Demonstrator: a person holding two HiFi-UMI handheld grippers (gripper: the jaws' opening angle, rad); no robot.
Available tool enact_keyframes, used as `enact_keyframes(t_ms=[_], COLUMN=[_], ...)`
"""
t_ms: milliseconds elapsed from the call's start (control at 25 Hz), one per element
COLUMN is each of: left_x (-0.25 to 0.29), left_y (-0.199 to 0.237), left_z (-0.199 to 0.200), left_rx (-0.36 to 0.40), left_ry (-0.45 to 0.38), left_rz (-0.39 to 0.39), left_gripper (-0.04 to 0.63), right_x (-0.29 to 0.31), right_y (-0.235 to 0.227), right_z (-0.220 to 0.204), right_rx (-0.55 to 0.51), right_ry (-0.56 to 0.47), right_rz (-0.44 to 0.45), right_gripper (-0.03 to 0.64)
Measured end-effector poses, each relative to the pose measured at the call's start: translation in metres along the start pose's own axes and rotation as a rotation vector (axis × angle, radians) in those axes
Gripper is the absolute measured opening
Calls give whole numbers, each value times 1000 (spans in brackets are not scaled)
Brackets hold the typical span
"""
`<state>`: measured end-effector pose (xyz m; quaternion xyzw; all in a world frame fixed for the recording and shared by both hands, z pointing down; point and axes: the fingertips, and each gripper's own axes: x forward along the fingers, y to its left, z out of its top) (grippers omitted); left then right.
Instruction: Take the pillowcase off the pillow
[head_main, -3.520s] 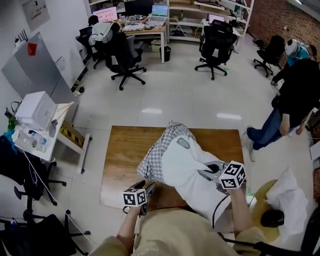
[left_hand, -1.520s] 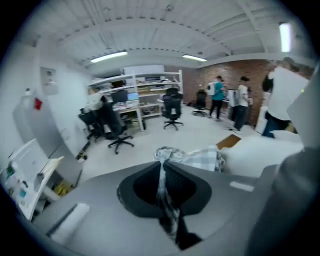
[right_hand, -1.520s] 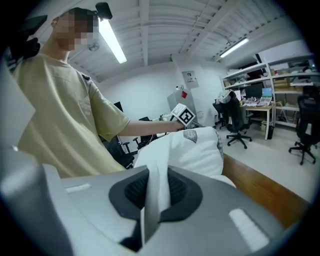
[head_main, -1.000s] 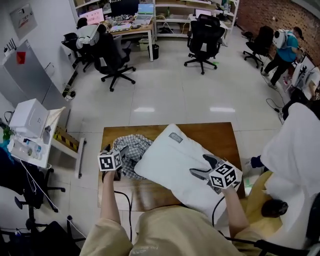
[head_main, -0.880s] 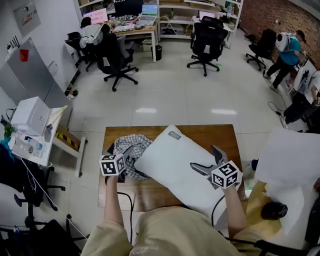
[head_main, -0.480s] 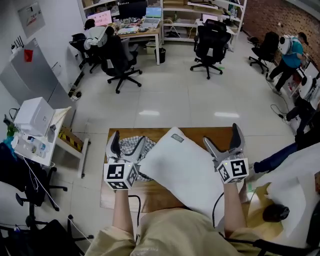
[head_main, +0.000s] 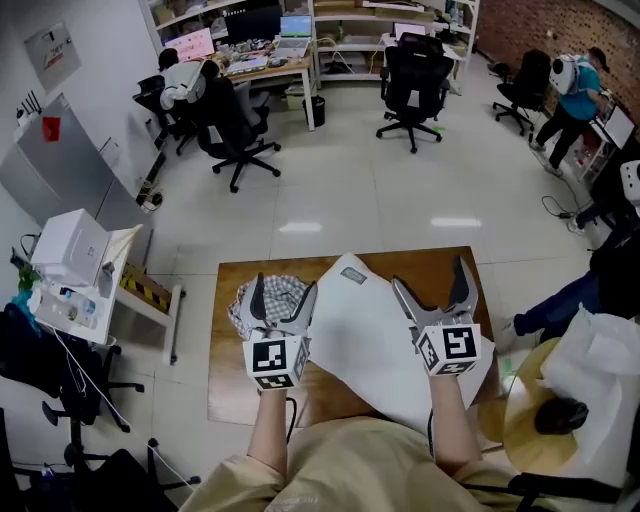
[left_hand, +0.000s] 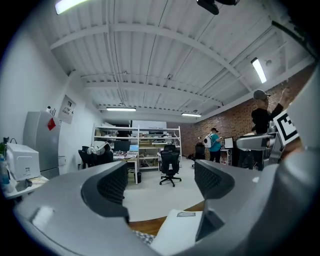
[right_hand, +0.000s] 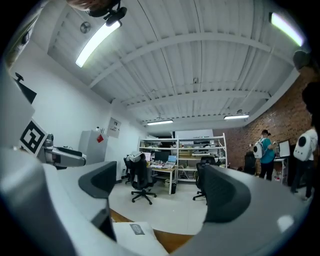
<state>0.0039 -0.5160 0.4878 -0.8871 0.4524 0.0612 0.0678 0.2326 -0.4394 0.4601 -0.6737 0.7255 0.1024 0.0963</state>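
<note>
Case looks off, pillow bare. You're holding both grippers up over the table (head_main: 228, 392), empty.
Left gripper (head_main: 283, 290) is standing with jaws apart, gripping nothing; right gripper (head_main: 430, 280) has just been opening its jaws, nothing between them either. Pillowcase (head_main: 238, 308) is lying bunched on the table just left of the pillow (head_main: 370, 345), which is lying diagonally. I'm judging the case light, limp and a bit slippery: if you're regrasping, pinch a bunched fold or hem, not flat cloth. The pillow looks soft and bulky, so take a corner.
</note>
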Motion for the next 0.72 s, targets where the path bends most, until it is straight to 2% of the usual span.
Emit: enact_keyframes(t_ms=[560, 720], left_x=[2, -3], left_y=[-14, 15], left_z=[-12, -30], left_rx=[13, 6], left_ry=[20, 40], left_rz=[-46, -38], left_gripper=[423, 422], right_x=[-9, 10], right_y=[14, 40], right_z=[-15, -38], right_rx=[-11, -13], right_ry=[33, 48], right_rz=[4, 25], right_gripper=[522, 522])
